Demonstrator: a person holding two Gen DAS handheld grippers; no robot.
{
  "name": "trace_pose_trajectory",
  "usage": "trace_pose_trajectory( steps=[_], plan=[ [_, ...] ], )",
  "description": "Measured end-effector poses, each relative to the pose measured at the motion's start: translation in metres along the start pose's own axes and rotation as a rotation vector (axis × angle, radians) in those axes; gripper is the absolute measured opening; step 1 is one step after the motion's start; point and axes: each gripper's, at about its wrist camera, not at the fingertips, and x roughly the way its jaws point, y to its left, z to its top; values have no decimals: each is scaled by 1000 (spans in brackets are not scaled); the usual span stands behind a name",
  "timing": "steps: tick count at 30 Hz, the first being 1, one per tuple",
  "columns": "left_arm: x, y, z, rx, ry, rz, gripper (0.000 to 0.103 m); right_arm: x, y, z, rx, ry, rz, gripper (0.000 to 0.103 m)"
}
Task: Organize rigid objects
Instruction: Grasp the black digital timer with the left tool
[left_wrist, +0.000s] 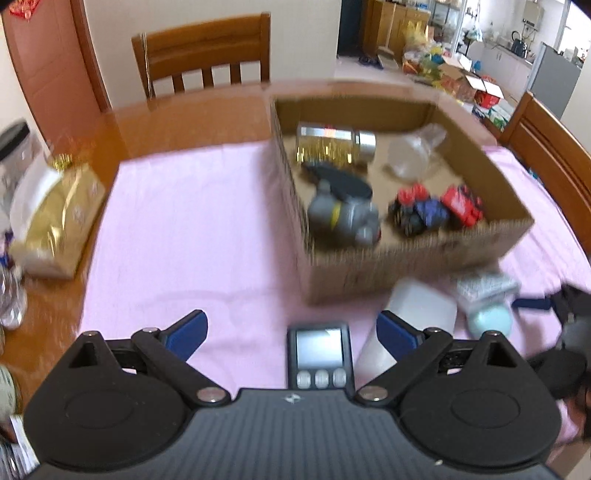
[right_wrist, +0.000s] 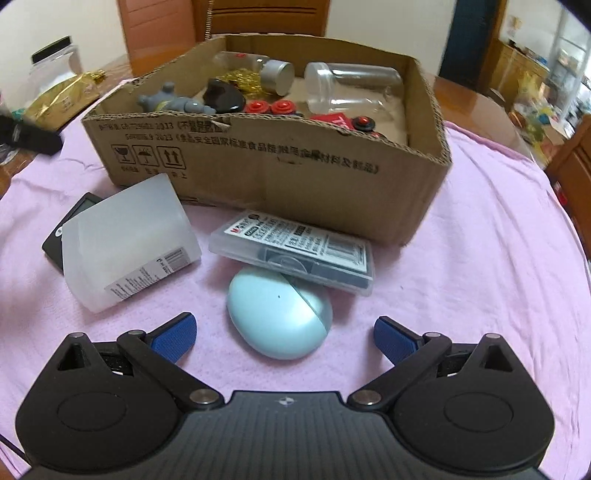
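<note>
Right gripper (right_wrist: 285, 334): jaws wide, ribbed blue pads (right_wrist: 176, 334) on black linkage arms, nothing pressed between them. In the gap at lower centre lies a smooth pale-blue egg-shaped case (right_wrist: 275, 314) with a seam across its right end. A flat clear plastic box (right_wrist: 295, 249) with a printed label rests tilted on the case's upper edge. To the left lies a frosted, rounded translucent container (right_wrist: 127, 240) on its side, barcode label at its lower end, overlapping a black slab-shaped device (right_wrist: 66, 229).

Left gripper (left_wrist: 291, 334): jaws wide, gripping nothing; the same device (left_wrist: 319, 354), with grey screen and three buttons, lies on the cloth between them at lower centre of a blurred frame.

All rest on a pink, napped cloth (right_wrist: 480, 266) over a glossy wooden desk (left_wrist: 184, 118).

Behind, at upper centre, stands an open corrugated cardboard carton (right_wrist: 258, 166), rough-cut rim, black print on its side. Inside: a grey rubbery figurine (right_wrist: 173, 101), a dark glossy rounded object (right_wrist: 225, 98), a jar (right_wrist: 273, 75) with metal lid and gold filling, a clear cylindrical jar (right_wrist: 351, 86), and red-and-black toys (right_wrist: 269, 108).

Upper left: a crinkled gold foil pack (right_wrist: 62, 98).
</note>
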Motion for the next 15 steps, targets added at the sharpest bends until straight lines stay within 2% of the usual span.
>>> trace_pose_trajectory(
  steps=[6, 15],
  plan=[
    [11, 7, -30, -23, 71, -2, 97, 0, -1, -1, -60, -41, 40, 103],
    [26, 6, -47, -18, 107, -24, 97, -1, 18, 6, -237, 25, 153, 103]
  ],
)
